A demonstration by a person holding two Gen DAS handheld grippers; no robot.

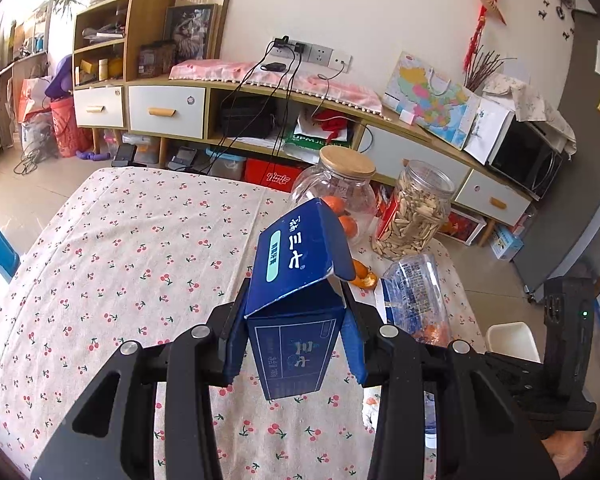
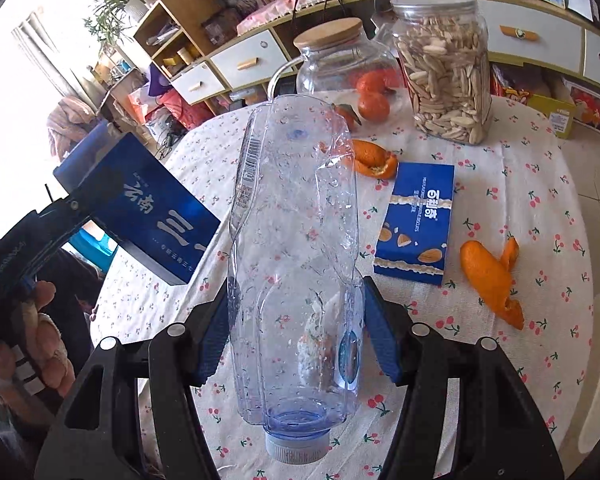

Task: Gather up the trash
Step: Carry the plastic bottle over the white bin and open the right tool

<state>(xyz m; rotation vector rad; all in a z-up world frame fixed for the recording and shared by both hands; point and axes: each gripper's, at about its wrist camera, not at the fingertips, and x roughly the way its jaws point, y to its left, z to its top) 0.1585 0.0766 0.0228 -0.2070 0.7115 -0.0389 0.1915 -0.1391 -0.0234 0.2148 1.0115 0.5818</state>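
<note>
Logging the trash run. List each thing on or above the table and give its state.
Left hand-held gripper: shut on carton.
Carton: lifted, top flap open.
Right hand-held gripper: shut on bottle.
Bottle: crushed, capped, held cap toward the camera.
Biscuit box: lying flat on table.
Near peel: loose on table.
Far peel: loose on table.
Glass jar: wooden lid on.
Seed jar: lid on, mostly full.

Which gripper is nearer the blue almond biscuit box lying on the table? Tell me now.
Right. The right gripper, shut on the crushed plastic bottle, hovers just beside the biscuit box. The left gripper, holding the dark blue carton, sits farther off on the bottle's other side.
</note>
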